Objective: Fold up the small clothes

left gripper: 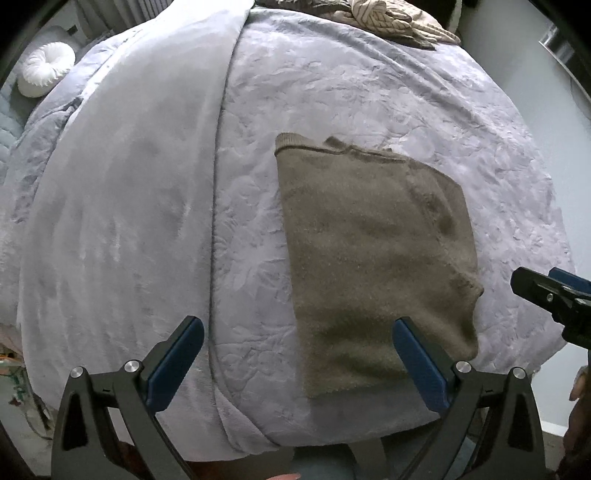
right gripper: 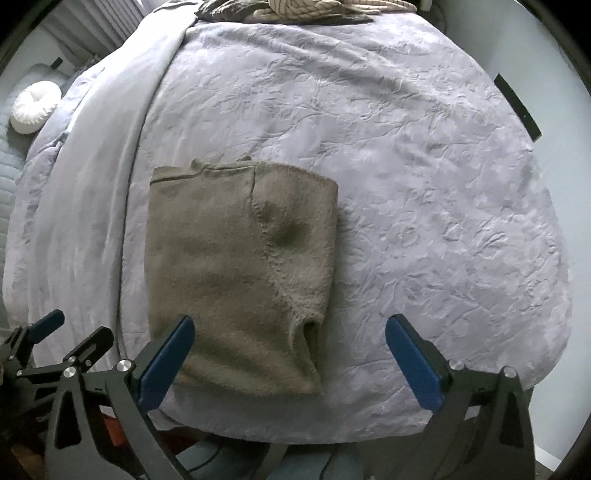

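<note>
Both claws, left claw [left gripper: 295, 354] and right claw [right gripper: 290, 350], hovered spread and empty at the bed's [right gripper: 424, 184] near edge, the folded olive sweater [right gripper: 240, 273] stretching lengthwise away between them.

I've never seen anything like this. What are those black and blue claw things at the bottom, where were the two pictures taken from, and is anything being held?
No robot here: a person holds a hand-held two-finger clamp in each hand, with a wide-angle camera on each looking out along its fingers. One picture comes from the left gripper, the other from the right gripper; the blue strips are the finger pads. Both stand wide open and hold nothing. In front lies a bed under a lilac quilt, and on it a brownish knitted garment, already folded into a rough rectangle. At the far end is a pile of other clothes, and to the left a round white cushion.
</note>
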